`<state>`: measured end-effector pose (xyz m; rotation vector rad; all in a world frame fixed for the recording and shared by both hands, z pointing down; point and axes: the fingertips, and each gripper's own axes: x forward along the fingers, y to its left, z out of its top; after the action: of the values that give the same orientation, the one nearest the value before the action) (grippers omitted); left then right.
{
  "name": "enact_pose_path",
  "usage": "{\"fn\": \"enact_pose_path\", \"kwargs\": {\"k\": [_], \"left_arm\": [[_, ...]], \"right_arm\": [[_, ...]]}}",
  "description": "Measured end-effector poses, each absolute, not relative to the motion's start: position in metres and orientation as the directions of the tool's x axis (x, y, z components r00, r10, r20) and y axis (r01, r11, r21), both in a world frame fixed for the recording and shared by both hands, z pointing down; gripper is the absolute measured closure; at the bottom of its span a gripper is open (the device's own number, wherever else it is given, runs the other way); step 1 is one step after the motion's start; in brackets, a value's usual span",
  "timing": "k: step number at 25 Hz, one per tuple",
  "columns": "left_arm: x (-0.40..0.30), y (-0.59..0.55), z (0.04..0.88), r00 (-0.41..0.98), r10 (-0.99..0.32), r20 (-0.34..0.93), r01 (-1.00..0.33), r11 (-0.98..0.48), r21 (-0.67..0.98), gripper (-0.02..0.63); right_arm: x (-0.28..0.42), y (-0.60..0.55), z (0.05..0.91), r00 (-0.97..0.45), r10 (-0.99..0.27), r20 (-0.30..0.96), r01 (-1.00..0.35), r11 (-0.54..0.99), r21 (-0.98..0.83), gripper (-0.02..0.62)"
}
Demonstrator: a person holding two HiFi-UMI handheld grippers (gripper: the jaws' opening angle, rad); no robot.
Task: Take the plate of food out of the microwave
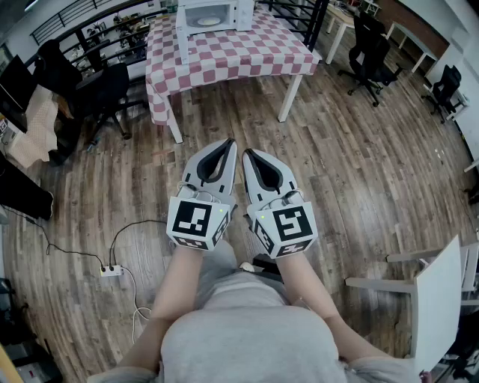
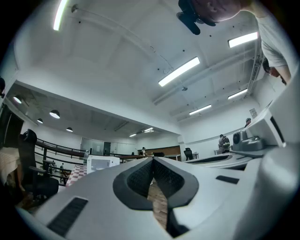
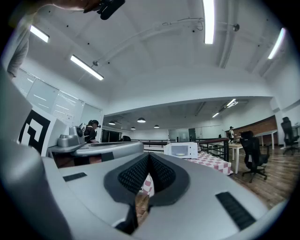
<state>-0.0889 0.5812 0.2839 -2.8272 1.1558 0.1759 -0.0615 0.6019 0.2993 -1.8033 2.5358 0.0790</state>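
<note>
I see the plate (image 1: 208, 21) inside the microwave (image 1: 224, 9) on the tabletop (image 1: 247, 54) at twelve o'clock, with my left hand-held gripper (image 1: 227, 143) and right hand-held gripper (image 1: 248, 153) each pressed together, empty.

The right tongs (image 3: 149, 156), tips together and empty, face the microwave (image 3: 181, 150) on a checked table (image 3: 213, 163).

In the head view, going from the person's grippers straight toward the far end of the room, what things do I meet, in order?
The left gripper and right gripper, side by side → wooden floor → checked table → microwave.
</note>
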Motion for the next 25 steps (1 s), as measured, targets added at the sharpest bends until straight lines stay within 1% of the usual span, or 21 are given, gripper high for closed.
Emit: {"fn": "enact_pose_path", "kwargs": {"k": [12, 25], "left_arm": [[-0.077, 0.542, 0.285, 0.73, -0.672, -0.121, -0.68, -0.733, -0.028, 0.603], [-0.08, 0.45, 0.283, 0.732, -0.67, -0.122, -0.677, -0.736, -0.022, 0.603]], "right_arm": [[-0.052, 0.564, 0.3, -0.311, -0.949, -0.048, -0.95, 0.312, 0.001, 0.571], [-0.053, 0.475, 0.299, -0.299, -0.953, -0.039, -0.954, 0.3, -0.001, 0.571]]}}
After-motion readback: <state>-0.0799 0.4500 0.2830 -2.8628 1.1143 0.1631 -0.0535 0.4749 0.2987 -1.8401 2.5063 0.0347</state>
